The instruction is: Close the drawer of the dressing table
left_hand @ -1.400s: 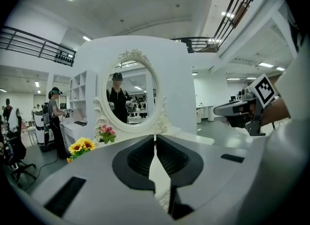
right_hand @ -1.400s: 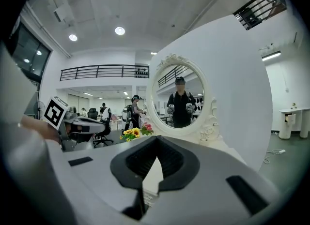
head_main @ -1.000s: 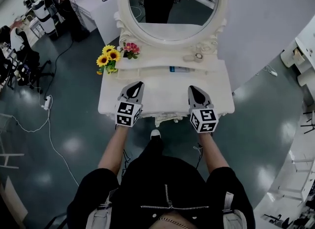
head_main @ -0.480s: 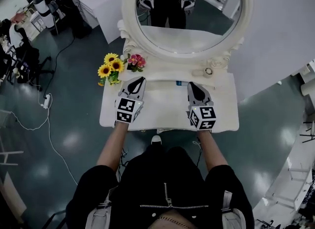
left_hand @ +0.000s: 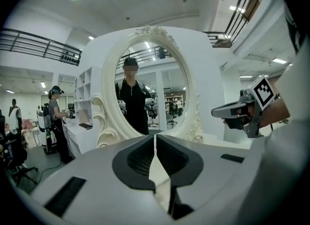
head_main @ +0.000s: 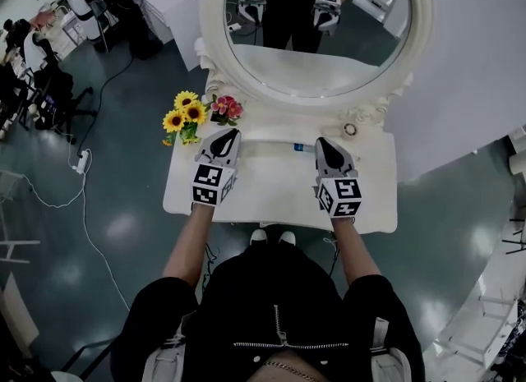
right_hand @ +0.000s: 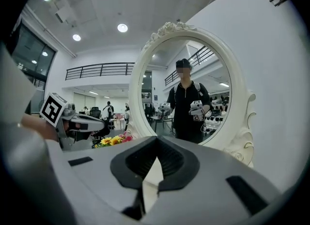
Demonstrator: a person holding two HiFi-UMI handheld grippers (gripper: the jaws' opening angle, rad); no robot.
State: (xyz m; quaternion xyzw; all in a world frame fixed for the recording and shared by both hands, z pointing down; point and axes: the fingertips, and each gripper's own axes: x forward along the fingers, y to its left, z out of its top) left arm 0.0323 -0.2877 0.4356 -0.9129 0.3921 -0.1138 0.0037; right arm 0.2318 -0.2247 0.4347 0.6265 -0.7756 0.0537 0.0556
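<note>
Now both pairs of jaws are sitting pressed together with nothing between them, the left gripper (head_main: 231,133) and right gripper (head_main: 321,140) hovering side by side over the white dressing table's counter (head_main: 271,187), pointing toward its oval mirror (head_main: 316,60). The drawer is lying hidden beneath the counter's front edge.

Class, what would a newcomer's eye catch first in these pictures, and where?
The big white oval mirror at the top of the head view, reflecting the person in black. Below it, the left gripper and right gripper, both shut, side by side over the white dressing table. Yellow sunflowers brighten its back left corner.
</note>
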